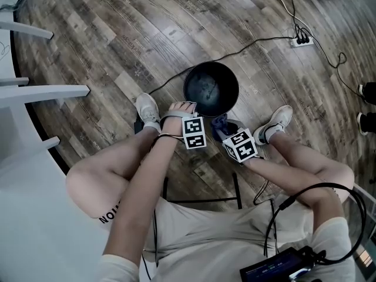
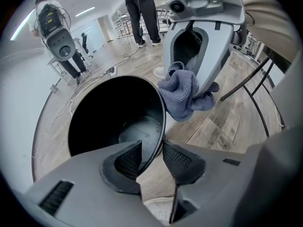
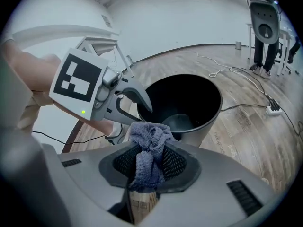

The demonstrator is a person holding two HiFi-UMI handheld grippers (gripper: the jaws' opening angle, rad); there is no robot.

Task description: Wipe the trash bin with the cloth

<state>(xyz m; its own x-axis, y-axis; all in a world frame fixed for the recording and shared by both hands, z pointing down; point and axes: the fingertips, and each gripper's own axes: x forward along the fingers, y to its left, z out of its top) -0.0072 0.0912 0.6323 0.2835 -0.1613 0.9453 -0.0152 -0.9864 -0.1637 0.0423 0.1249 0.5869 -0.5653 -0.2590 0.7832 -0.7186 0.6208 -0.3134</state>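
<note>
A black round trash bin [image 1: 211, 90] stands on the wooden floor between the person's feet. My left gripper [image 2: 151, 160] is open and points steeply down, and its jaws straddle the bin's near rim [image 2: 160, 126] without clamping it. In the head view the left gripper [image 1: 191, 111] is at the bin's near edge. My right gripper [image 3: 150, 162] is shut on a bunched grey-blue cloth [image 3: 149, 145] and is raised just off the bin's near right side. The cloth [image 2: 182, 96] hangs beside the rim, apart from it. In the head view the cloth [image 1: 220, 121] shows under the right gripper [image 1: 223, 128].
The person's shoes [image 1: 148, 107] [image 1: 281, 119] flank the bin. A power strip [image 1: 302, 39] and cables lie on the floor beyond it. White furniture [image 1: 35, 93] fills the left side. A black stool frame [image 1: 202, 201] is under the person. Other people [image 2: 142, 13] stand far off.
</note>
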